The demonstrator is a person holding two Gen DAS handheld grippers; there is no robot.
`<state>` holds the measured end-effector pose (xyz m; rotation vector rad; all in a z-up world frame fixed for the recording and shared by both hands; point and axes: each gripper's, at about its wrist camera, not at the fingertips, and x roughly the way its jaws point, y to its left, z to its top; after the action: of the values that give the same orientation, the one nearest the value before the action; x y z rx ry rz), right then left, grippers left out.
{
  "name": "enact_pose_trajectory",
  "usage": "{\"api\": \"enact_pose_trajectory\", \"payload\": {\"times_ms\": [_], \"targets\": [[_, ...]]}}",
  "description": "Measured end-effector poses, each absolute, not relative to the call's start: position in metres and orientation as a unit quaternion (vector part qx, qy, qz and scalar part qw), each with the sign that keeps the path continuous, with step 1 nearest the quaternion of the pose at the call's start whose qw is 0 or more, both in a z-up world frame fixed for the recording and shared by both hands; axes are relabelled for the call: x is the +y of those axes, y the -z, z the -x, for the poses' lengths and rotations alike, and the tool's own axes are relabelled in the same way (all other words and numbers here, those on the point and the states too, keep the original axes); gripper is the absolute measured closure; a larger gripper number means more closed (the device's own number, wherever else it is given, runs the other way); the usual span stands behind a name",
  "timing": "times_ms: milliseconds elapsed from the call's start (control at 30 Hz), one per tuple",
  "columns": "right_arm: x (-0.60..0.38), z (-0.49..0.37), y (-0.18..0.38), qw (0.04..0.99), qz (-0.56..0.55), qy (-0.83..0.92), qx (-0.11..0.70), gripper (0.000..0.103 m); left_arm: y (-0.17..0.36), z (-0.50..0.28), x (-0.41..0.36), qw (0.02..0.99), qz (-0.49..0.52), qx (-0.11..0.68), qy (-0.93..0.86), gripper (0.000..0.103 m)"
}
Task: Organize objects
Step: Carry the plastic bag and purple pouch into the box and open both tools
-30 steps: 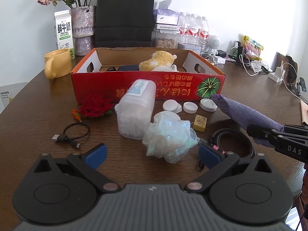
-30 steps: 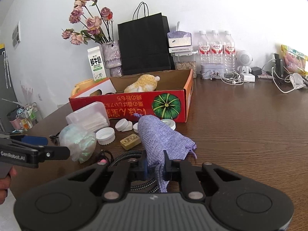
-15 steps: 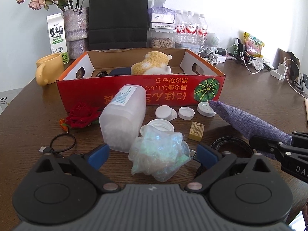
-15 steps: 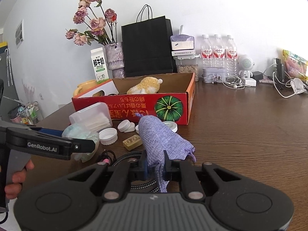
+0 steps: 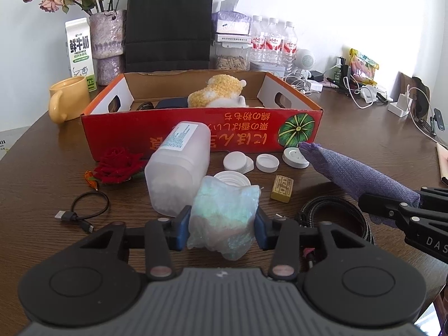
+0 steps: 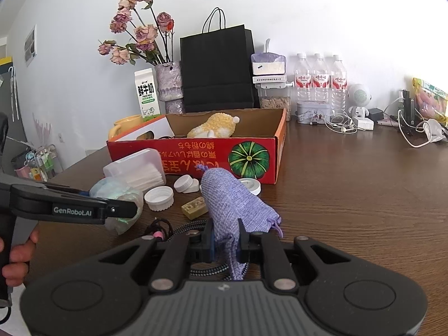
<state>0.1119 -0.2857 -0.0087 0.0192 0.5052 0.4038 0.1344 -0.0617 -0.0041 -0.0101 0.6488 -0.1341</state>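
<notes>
Crinkly iridescent plastic bag [image 5: 224,218] sits on the table [image 5: 350,140] between our left gripper [image 5: 221,231] pads, jaws closing on it; red cardboard box [image 5: 201,134] straight ahead. Right gripper [image 6: 225,247] pinches purple knit pouch [image 6: 232,207].

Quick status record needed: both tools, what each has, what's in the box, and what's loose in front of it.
left tool: jaws closing, pads at both sides of the crinkled plastic bag
right tool: shut on the purple cloth pouch
red cardboard box: holds a yellow plush toy and dark items
loose on table: clear plastic container on its side, white caps, red rose, USB cable, small tan block, braided cable
</notes>
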Motion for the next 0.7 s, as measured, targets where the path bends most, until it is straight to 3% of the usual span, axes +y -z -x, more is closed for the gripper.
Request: {"api": "enact_pose_trajectory", "payload": {"times_ms": [700], "targets": [[-0.265,-0.109,-0.03,0.962,0.03,-0.194,0.192,0.096,-0.04,-0.121,-0.039,0.963,0.012,0.261,0.067,0.058]]}}
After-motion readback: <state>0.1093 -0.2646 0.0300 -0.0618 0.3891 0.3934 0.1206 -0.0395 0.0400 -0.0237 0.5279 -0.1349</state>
